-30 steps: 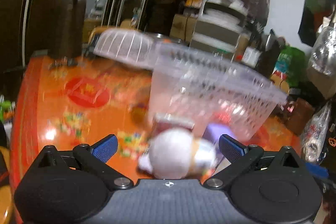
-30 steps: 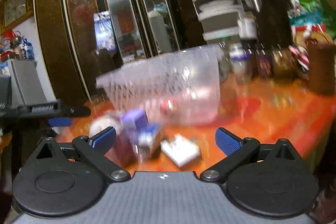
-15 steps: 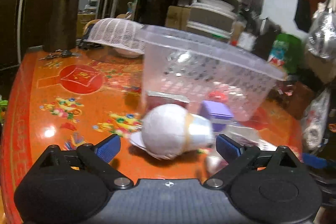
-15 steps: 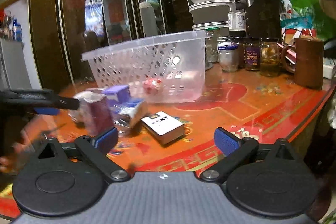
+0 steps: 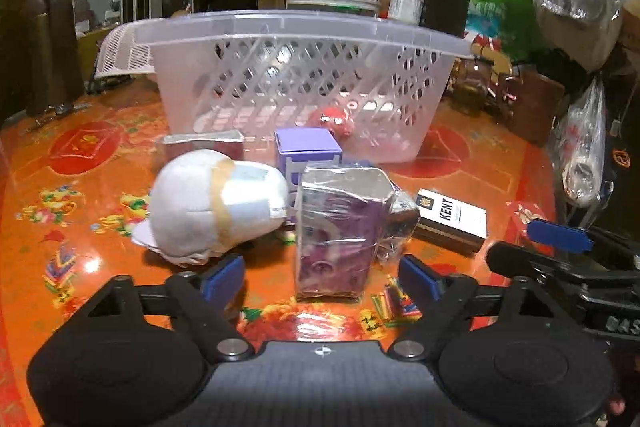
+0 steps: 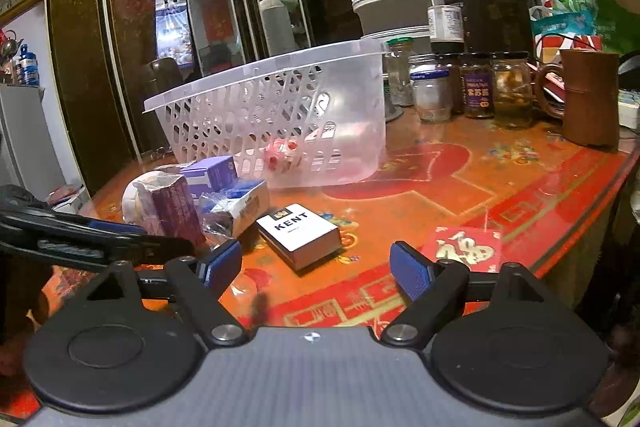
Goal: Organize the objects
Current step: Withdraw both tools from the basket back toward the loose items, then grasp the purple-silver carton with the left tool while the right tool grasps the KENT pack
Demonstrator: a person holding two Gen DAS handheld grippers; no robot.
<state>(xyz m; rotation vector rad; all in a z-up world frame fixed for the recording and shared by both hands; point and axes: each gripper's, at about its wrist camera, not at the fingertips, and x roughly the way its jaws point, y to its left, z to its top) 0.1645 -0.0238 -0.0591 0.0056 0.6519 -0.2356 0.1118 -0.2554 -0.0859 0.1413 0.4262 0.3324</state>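
A clear plastic basket (image 5: pixel 296 83) stands on the orange table (image 5: pixel 80 187), with a small red item (image 5: pixel 334 119) inside; it also shows in the right wrist view (image 6: pixel 280 131). In front of it lie a white rounded bundle (image 5: pixel 212 207), a purple box (image 5: pixel 308 151), a purple foil-wrapped pack (image 5: pixel 340 235) and a white KENT box (image 5: pixel 452 219). My left gripper (image 5: pixel 320 277) is open, just short of the purple pack. My right gripper (image 6: pixel 316 267) is open, just short of the KENT box (image 6: pixel 298 233). The purple pack (image 6: pixel 172 211) stands left of it.
Several glass jars (image 6: pixel 476 87) and a brown mug (image 6: pixel 588 99) stand at the table's back right. A red envelope (image 6: pixel 464 247) lies near the front edge. A white upturned basket (image 5: pixel 120 55) sits behind the clear one. Dark cabinets (image 6: pixel 120 27) stand behind.
Both grippers have swung and settled to face the pile of items in front of the basket. The blur is gone. The purple pack now stands between my left fingers' line.
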